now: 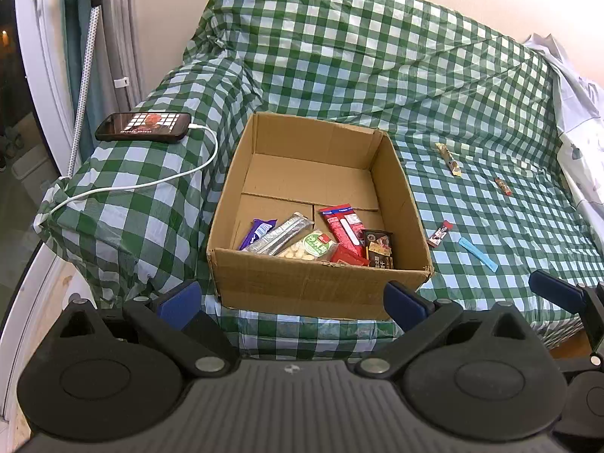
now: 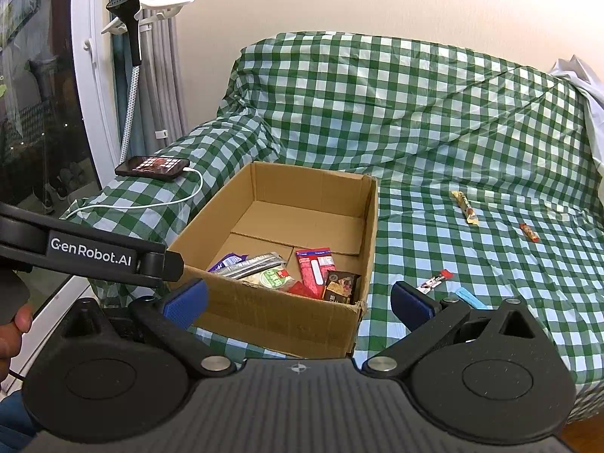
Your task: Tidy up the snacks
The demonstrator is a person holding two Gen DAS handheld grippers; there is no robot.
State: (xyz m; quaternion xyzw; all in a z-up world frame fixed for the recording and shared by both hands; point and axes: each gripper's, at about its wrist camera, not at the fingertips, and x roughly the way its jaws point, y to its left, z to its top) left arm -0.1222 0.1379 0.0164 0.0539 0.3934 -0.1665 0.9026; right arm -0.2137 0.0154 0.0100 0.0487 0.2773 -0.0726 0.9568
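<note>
A sofa under a green-checked cover (image 1: 377, 56) carries an open cardboard box (image 1: 321, 283). Several snack packets (image 1: 339, 238) lie at the box's near end. Four remain on the seat to its right: a gold bar (image 1: 448, 159), a small red piece (image 1: 503, 186), a dark-and-red stick (image 1: 439, 234) and a blue stick (image 1: 477, 255), possibly a wrapper. Left hand-held gripper (image 1: 292, 302) spread, empty. Right hand-held gripper (image 2: 298, 302) spread, empty.

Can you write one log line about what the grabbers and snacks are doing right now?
left gripper: open, empty | right gripper: open, empty | cardboard box: holds several snacks | blue stick and three other snacks: loose on checkered cover
</note>
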